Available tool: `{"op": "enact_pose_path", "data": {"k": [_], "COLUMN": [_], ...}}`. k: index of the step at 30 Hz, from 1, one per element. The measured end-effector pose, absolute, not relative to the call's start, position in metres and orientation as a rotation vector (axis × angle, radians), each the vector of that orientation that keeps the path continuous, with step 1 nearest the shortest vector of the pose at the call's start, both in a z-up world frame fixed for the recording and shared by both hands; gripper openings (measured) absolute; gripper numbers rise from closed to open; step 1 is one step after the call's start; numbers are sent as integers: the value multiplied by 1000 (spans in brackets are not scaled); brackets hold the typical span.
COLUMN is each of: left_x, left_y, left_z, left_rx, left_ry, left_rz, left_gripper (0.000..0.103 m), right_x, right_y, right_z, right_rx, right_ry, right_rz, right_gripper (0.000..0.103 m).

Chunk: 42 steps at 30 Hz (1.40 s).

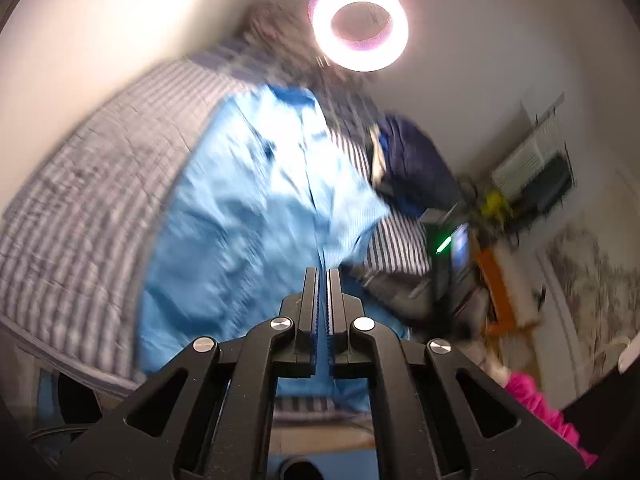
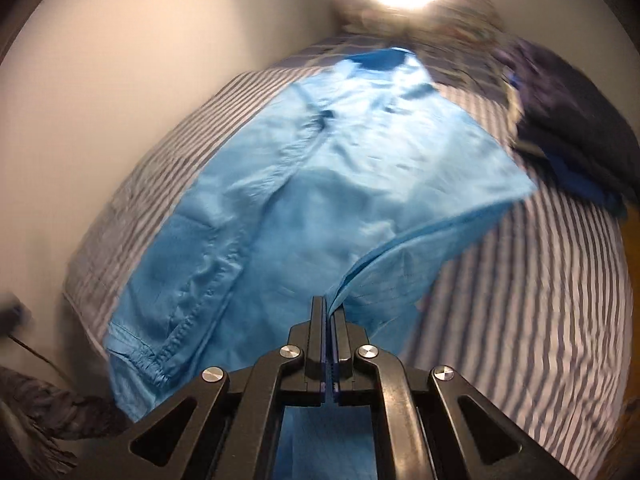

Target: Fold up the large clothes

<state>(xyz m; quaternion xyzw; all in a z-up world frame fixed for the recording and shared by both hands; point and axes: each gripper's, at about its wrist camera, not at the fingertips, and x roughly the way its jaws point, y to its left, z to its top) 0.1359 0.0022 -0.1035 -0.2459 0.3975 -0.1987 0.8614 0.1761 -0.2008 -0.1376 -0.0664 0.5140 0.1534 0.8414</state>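
Two claws were shut over a striped bed: the right claw [image 2: 328, 306] pinched an edge of the light blue garment [image 2: 304, 184] spread ahead of it, the left claw [image 1: 323, 276] seemingly held nothing, so one-sided lifting could skew the fold.

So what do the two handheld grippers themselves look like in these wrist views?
Both look identical. The left gripper and right gripper are matte black, with two narrow straight fingers on angular linkage arms that have triangular cut-outs. Round silver pivot pins mark the joints. The inner pads are blue and ribbed. No cables, labels, hands or sleeves show in either view.
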Motion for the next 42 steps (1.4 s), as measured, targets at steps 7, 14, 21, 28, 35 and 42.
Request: {"op": "enact_pose_path", "data": {"k": [7, 14, 21, 28, 35, 42], "left_x": [152, 150, 156, 161, 165, 165], "left_y": [58, 63, 46, 28, 5, -11], "left_z": [-115, -122, -141, -171, -200, -197], "left_rx": [-645, -616, -566, -549, -602, -568], "left_ry": [821, 837, 912, 1009, 1125, 1117], "left_rz": [-313, -275, -276, -304, -361, -370], "left_gripper": [0, 0, 0, 22, 22, 22], "right_x": [190, 191, 185, 155, 140, 122], "right_y": [-121, -104, -128, -219, -320, -319], "right_z": [-198, -220, -193, -142, -169, -213], "right_rx": [-311, -379, -184, 75, 340, 491], "right_ry": [1192, 1229, 1228, 1117, 1168, 1268], "right_rz": [408, 438, 528, 501, 384, 472], "right_gripper": [0, 0, 35, 34, 58, 68]}}
